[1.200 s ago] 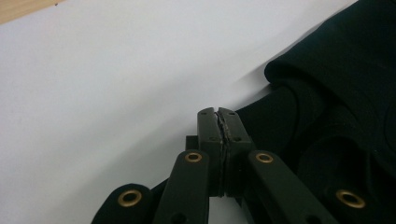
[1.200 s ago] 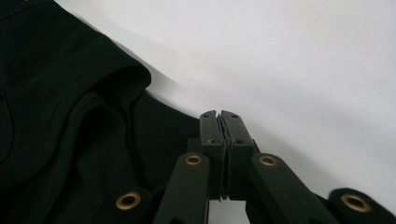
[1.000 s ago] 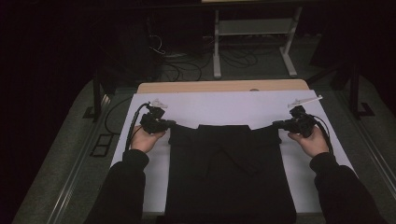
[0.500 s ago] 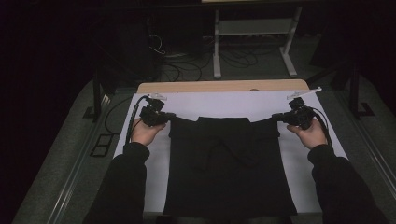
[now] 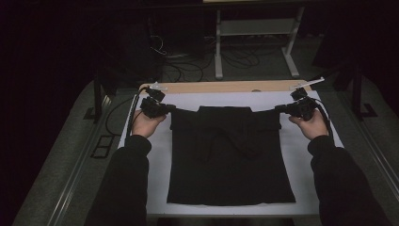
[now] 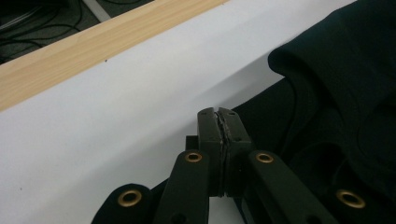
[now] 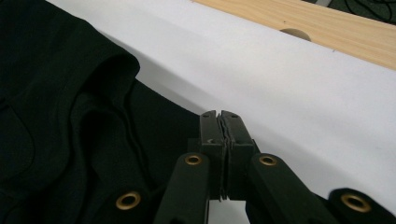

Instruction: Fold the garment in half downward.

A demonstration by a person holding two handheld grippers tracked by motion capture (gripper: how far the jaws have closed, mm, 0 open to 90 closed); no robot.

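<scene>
both tongs moved farther up the table, left tongs (image 5: 170, 108) and right tongs (image 5: 278, 109) clamped on black garment (image 5: 230, 155) corners

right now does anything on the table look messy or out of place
Little stands out. The black garment lies mostly flat and square on the white sheet, with a loose drawstring curling across its middle and a rumpled fold near the top. The left gripper and right gripper each pinch a top corner.

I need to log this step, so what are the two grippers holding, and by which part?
Both hold the black garment: the left gripper pinches its far left corner, the right gripper its far right corner, jaws shut on the fabric.
</scene>
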